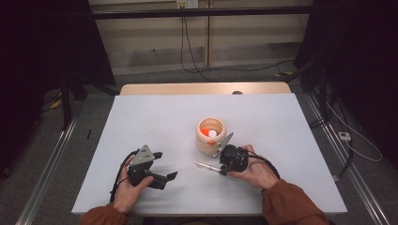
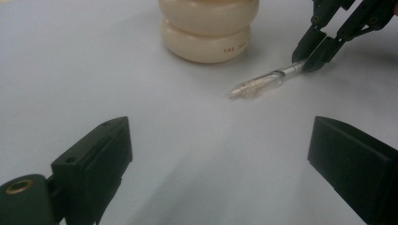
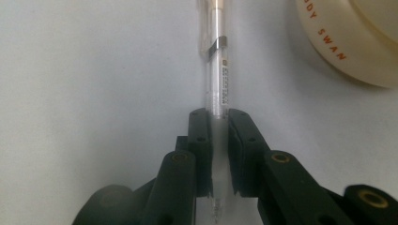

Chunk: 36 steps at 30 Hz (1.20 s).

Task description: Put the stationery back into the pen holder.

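High view first, nearest edge outward: two forearms in rust-coloured sleeves come in from the bottom, one hand on each of two grippers. At about seven o'clock from the table's middle the left gripper (image 1: 166, 165) rests low over the white table (image 1: 281, 122), its jaws spread wide with nothing between them. At about five o'clock the right gripper (image 1: 218, 169) has its jaws clamped on one clear pen (image 1: 206, 165).

That pen lies low over the table, just in front of the cream holder (image 1: 211, 136), near it but apart from it. Its long axis runs nearly level across the picture, from three o'clock at the jaws to nine o'clock at the free end, dipping slightly toward the jaws. I count one pen on the table and one holder, which stands upright at about twelve o'clock from the right gripper. Inside the holder something orange and something white show; what they are is too small to tell.

Right gripper view: the two black pads close on the pen (image 3: 217, 93) from either side, the barrel running straight toward twelve o'clock, with a metal clip band across it farther up and the fine tip pointing back toward six o'clock between the jaws. The holder's (image 3: 347, 42) ribbed wall sits at about two o'clock.

Left gripper view: that gripper's own jaws stand far apart over bare table; beyond them, at about one o'clock, the right gripper (image 2: 307, 64) pinches the pen (image 2: 263, 83), and the holder (image 2: 209, 28) stands at twelve.
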Each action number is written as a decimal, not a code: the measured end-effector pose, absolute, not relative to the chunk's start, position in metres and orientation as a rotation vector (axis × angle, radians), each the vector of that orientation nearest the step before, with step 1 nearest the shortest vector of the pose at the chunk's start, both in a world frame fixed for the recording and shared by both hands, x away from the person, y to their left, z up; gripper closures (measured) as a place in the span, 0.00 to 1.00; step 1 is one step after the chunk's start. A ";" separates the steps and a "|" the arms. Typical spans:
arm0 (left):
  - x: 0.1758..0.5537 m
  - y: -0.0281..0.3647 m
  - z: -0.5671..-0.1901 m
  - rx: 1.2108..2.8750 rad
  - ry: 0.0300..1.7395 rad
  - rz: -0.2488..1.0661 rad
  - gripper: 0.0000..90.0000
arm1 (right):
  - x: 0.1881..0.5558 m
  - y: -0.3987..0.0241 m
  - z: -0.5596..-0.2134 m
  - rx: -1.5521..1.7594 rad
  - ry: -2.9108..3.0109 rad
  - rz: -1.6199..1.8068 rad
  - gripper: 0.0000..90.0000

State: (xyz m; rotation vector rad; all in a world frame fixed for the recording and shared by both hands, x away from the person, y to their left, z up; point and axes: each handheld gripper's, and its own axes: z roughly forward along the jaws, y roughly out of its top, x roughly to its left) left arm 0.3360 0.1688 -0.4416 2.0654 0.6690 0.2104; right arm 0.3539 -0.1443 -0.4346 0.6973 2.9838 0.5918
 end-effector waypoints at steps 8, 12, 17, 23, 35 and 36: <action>0.337 0.169 -0.437 2.080 0.677 0.142 0.08 | 0.352 -0.150 -0.432 0.703 3.000 0.683 0.89; 0.337 0.172 -0.430 2.043 0.695 0.174 0.06 | 0.350 -0.158 -0.427 0.709 2.994 0.770 0.89; 0.339 0.174 -0.427 2.048 0.668 0.133 0.07 | 0.348 -0.173 -0.422 0.740 2.986 0.850 0.89; 0.341 0.170 -0.423 2.102 0.617 0.102 0.09 | 0.344 -0.174 -0.420 0.695 3.005 0.887 0.89; 0.335 0.157 -0.412 2.180 0.517 0.040 0.14 | 0.331 -0.181 -0.414 0.630 3.019 0.928 0.89; 0.335 0.156 -0.411 2.195 0.523 0.039 0.15 | 0.330 -0.181 -0.414 0.624 3.020 0.929 0.89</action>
